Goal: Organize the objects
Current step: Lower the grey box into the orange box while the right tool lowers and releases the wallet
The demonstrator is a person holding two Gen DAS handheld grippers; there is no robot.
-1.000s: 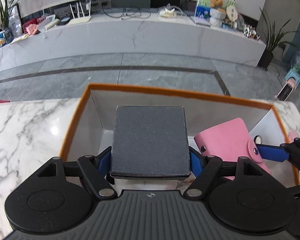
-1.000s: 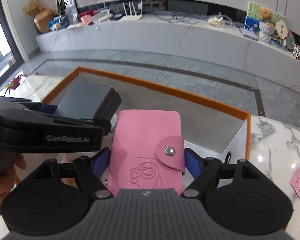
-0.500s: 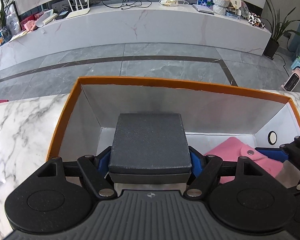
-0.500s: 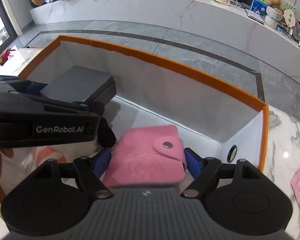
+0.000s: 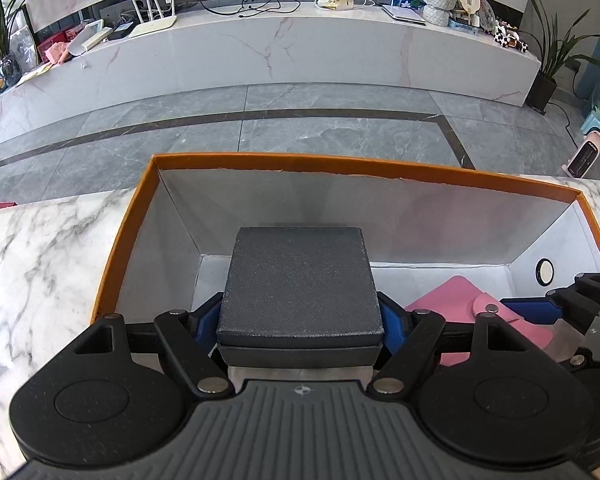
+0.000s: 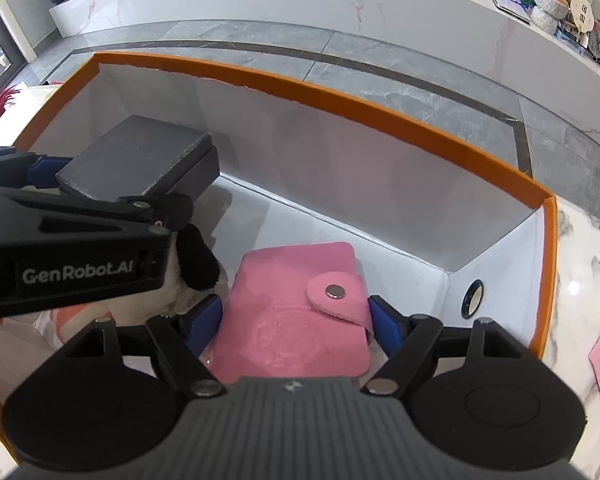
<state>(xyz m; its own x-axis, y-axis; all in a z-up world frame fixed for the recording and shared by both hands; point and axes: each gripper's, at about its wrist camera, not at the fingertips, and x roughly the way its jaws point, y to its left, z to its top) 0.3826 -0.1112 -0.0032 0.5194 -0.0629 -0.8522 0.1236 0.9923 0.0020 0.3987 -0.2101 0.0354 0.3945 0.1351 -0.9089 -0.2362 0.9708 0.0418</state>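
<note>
You are lowering both loads into the orange-rimmed box (image 6: 380, 110), left gripper (image 5: 300, 316) clamping the grey case (image 5: 300, 280), right gripper (image 6: 296, 322) clamping the pink wallet (image 6: 296, 320); next, set them down and let go.

Big room with a grey stone floor (image 5: 300, 120) and one dark stripe (image 5: 236, 118). Long white marble bench (image 5: 284, 52) by the wall, potted plant (image 5: 548, 64) at its end. Bright daylight.

Both wrist views close, downward, sharing box (image 5: 340, 166).
</note>
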